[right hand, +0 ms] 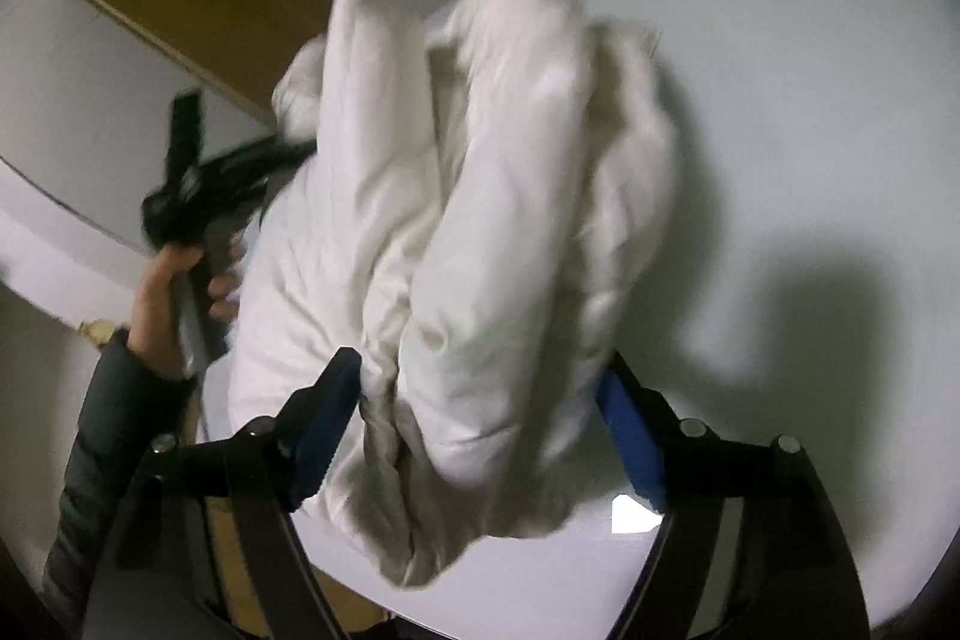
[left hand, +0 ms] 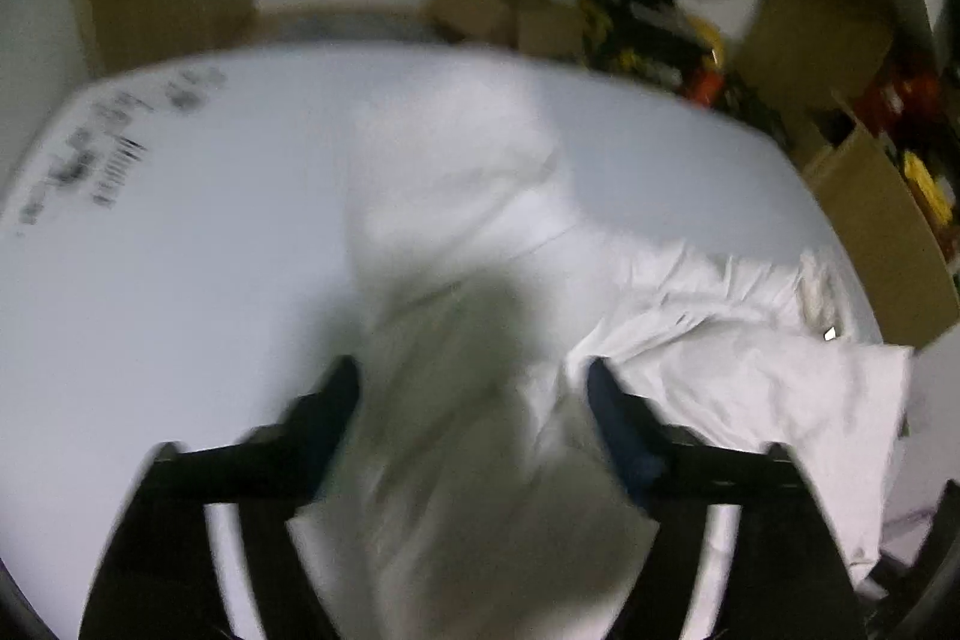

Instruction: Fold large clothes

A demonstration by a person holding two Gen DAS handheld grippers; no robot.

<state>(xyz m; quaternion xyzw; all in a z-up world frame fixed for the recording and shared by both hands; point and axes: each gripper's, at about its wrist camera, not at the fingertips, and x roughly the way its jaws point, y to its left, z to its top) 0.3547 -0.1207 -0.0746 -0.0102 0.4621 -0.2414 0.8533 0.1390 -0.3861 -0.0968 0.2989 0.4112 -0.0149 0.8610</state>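
white table (left hand: 180,280) | white garment (right hand: 480,220) bunched, blurred | left hand-held gripper (left hand: 474,388) wide | right hand-held gripper (right hand: 480,388) wide, straddling cloth

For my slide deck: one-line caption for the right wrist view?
Right claw open astride a bunched white garment on the white table.

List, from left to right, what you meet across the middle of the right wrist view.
Person's hand gripping the left gripper's handle → bunched white garment → bare white table.
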